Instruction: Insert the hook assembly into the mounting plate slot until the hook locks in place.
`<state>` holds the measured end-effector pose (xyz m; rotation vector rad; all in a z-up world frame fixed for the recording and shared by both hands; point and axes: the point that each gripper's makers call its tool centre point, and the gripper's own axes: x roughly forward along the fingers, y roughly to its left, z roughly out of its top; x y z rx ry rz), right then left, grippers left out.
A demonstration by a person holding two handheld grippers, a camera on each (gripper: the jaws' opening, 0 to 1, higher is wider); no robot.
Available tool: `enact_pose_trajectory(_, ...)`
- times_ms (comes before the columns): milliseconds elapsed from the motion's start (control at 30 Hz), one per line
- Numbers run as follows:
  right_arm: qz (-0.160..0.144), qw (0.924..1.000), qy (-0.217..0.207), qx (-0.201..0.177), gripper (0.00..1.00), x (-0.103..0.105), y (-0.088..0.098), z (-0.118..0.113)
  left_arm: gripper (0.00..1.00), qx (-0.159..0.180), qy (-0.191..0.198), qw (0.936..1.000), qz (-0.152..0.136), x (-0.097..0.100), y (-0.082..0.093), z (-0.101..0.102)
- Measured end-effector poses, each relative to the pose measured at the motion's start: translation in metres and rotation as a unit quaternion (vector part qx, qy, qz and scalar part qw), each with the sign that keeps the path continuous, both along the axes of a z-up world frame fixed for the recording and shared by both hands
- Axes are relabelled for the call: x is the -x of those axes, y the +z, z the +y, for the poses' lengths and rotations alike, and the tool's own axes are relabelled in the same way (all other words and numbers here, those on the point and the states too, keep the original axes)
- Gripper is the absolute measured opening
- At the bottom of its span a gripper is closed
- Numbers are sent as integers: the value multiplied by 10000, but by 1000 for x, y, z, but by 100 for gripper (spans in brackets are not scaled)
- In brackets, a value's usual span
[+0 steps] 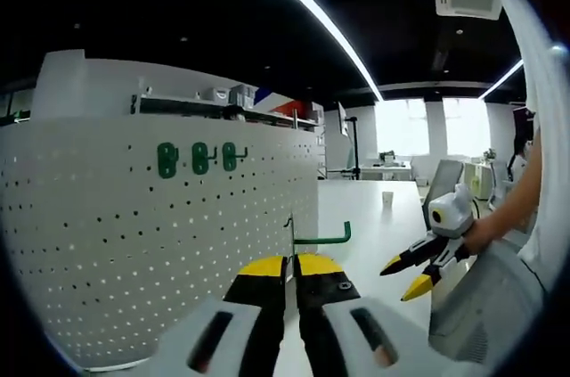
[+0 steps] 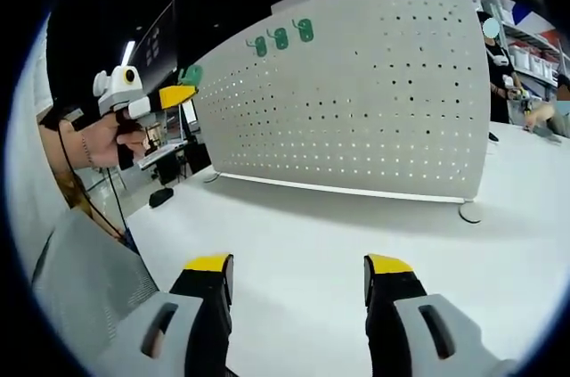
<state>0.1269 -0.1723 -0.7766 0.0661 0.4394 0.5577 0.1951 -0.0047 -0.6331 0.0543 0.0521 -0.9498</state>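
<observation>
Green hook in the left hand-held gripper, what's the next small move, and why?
Probably ease the left hand-held gripper toward the white pegboard, near the three mounted green hooks. Its jaws are shut on the green hook, which sits clear of the board, uninserted.

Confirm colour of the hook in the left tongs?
Green hook, clearest in the left gripper view.

Both views toward shared pegboard

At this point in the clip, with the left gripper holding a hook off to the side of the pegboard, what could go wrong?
1. The left gripper pinches the green hook by its thin metal end; it could twist or slip when pushed in.
2. The pegboard stands on small feet and may shift under the push.
3. The right gripper hangs open, away from the board, so nothing steadies it.
</observation>
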Motion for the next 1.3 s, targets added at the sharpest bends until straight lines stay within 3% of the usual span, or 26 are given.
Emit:
enact_pose_trajectory(200,-172,9999,-11,7,56,-2,9,-1,3,4,30,10000,22,0,-1,2)
enact_pose_trajectory(400,-993,9944,-4,-364,54,-5,51,1,3,-16,79,10000,50,-1,-5,4)
enact_pose_trajectory(500,-1471,9872,12,-617,53,-4,78,4,3,-25,100,9999,67,0,-6,5)
enact_pose_trajectory(833,-1739,9817,-13,-770,53,-4,100,6,3,3,155,9998,84,1,-7,6)
enact_pose_trajectory(1300,-1845,9751,496,-1130,53,-14,124,52,3,2,187,9998,83,4,-8,7)
